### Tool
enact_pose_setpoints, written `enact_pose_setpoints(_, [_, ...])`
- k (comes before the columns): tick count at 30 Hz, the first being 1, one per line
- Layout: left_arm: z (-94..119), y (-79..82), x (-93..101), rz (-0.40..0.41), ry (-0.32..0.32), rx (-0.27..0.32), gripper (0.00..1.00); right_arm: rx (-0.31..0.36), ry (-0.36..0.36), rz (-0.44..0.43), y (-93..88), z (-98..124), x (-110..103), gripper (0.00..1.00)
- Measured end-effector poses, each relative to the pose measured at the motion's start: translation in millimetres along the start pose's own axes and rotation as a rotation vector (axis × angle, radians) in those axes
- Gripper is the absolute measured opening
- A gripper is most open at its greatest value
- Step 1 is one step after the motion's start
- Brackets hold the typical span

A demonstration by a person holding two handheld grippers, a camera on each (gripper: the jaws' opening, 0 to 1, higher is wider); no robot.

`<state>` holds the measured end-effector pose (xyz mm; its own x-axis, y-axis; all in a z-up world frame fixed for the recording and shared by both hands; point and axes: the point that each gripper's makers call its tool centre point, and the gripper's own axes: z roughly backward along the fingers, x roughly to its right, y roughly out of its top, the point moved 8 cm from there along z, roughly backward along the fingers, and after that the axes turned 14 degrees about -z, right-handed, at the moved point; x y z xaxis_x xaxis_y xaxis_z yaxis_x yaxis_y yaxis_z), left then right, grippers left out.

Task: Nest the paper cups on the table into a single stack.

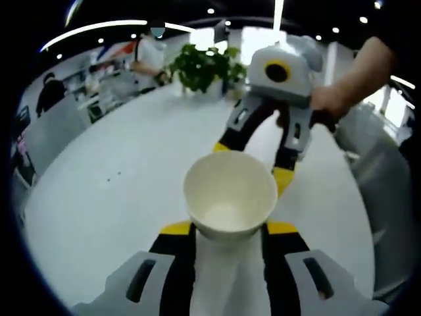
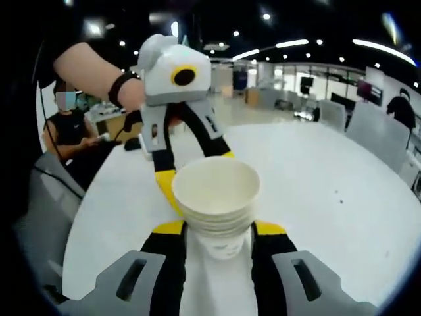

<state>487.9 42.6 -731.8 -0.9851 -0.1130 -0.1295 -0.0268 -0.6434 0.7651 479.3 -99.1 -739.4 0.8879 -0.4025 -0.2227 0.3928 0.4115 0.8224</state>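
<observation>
In the left gripper view a white paper cup [image 1: 230, 194] stands upright, mouth up, between the yellow tips of my left gripper [image 1: 229, 228], which is shut on it. My right gripper [image 1: 253, 164] faces me just beyond the cup's rim, held by a hand. In the right gripper view a stack of nested paper cups [image 2: 217, 197] sits between the yellow tips of my right gripper [image 2: 221, 228], shut on it. My left gripper [image 2: 197, 171] straddles the far side of the stack. Whether the cup is apart from the stack cannot be told.
Everything is over a big white round table [image 1: 118, 164] [image 2: 329, 191]. A potted plant [image 1: 204, 66] stands at its far edge. A seated person [image 2: 66, 128] is beyond the table, and grey chairs [image 2: 39, 210] [image 1: 381, 171] ring it.
</observation>
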Motion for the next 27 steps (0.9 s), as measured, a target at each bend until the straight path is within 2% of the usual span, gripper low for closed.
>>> enact_pose_setpoints(7, [-4.6,-1.7,-3.4,0.038,-0.003,0.013,0.39,0.006,0.003,-0.019,-4.8,-0.8,6.4,0.35])
enact_pose_setpoints(14, [-6.9,1.2,-3.5,0.055,-0.007,-0.003,0.4,0.011,-0.018,-0.015,-6.6,-1.0,4.6,0.37])
enact_pose_setpoints(17, [-6.5,1.0,-4.8,0.026,-0.001,-0.011,0.39,0.007,-0.028,-0.022,-7.1,-2.3,5.3,0.4])
enact_pose_setpoints(22, [-2.8,-1.5,-4.4,-0.005,-0.004,-0.031,0.35,0.009,-0.042,-0.024,-6.3,3.5,4.8,0.46])
enact_pose_setpoints(26, [4.3,-3.0,-4.7,0.001,0.014,-0.034,0.37,0.009,-0.056,-0.032,-6.6,12.4,4.3,0.48])
enact_pose_setpoints(27, [7.3,-3.4,-4.4,0.027,0.022,-0.035,0.38,0.01,-0.057,-0.034,-6.6,14.1,3.5,0.48])
